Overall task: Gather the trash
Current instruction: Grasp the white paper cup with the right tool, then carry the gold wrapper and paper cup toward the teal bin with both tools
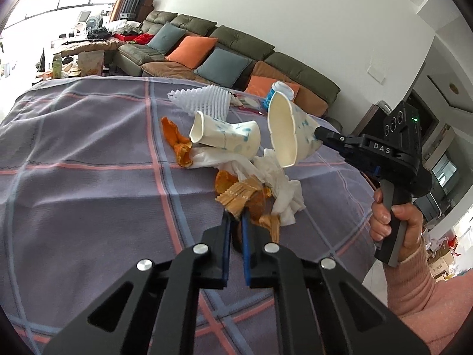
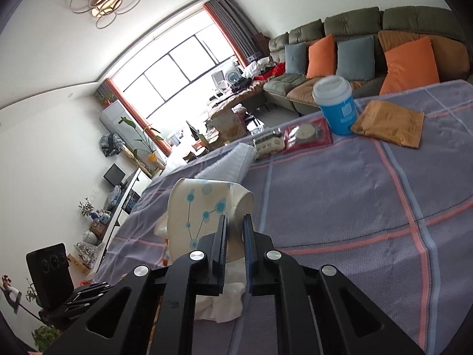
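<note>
Checked cloth (image 1: 88,148) covers the desk, with a sofa (image 1: 236,47) behind it. Trash lies heaped mid-desk: orange peel (image 1: 177,145), a crushed cup (image 1: 227,136), tissues (image 1: 283,183) and a corrugated paper liner (image 1: 236,196). The left gripper (image 1: 235,219) has its jaws narrow, pinching the liner's near edge. The right gripper (image 2: 235,222), jaws likewise narrow, clamps the wall of a second cup (image 2: 201,213) lifted above the heap. A blue tub (image 2: 337,103) and brown envelope (image 2: 387,122) sit near the far edge.
</note>
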A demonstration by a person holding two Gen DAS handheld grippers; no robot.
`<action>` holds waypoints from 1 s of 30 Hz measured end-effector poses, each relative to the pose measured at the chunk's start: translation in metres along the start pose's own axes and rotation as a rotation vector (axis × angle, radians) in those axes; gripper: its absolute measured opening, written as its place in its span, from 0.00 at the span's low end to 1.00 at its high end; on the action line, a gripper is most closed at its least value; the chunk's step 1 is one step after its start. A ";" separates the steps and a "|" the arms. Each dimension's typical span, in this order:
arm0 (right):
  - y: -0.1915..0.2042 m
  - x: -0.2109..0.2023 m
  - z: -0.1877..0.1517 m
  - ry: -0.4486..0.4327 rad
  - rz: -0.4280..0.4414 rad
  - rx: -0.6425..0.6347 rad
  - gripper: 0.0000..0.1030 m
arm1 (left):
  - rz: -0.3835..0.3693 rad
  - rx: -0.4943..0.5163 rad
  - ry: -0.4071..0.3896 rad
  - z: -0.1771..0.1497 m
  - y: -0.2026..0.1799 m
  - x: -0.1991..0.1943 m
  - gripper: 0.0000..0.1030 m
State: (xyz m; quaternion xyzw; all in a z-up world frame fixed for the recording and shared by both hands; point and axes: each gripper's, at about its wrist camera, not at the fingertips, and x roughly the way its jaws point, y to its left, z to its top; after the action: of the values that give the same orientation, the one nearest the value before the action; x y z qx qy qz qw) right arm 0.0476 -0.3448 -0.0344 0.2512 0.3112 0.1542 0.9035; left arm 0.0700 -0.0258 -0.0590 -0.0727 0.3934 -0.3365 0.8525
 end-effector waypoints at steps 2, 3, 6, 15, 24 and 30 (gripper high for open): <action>0.006 -0.003 0.001 -0.011 0.008 -0.014 0.10 | 0.000 -0.002 -0.010 -0.001 0.002 -0.006 0.08; 0.009 -0.004 0.003 -0.014 0.014 -0.020 0.10 | 0.003 -0.003 -0.016 -0.001 0.002 -0.009 0.08; 0.021 -0.006 0.004 -0.022 0.039 -0.044 0.10 | 0.008 -0.010 -0.034 -0.003 0.005 -0.019 0.08; 0.057 0.013 -0.001 0.019 0.135 -0.103 0.10 | 0.059 -0.021 -0.091 -0.008 0.013 -0.051 0.08; 0.095 0.044 -0.015 0.089 0.212 -0.164 0.10 | 0.127 -0.064 -0.147 -0.017 0.032 -0.089 0.08; 0.116 0.064 -0.018 0.125 0.252 -0.191 0.10 | 0.177 -0.100 -0.182 -0.025 0.046 -0.113 0.08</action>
State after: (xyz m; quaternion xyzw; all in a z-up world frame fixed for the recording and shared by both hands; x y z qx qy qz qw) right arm 0.0699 -0.2148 -0.0140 0.1911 0.3166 0.3106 0.8757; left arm 0.0235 0.0837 -0.0233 -0.1103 0.3354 -0.2319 0.9064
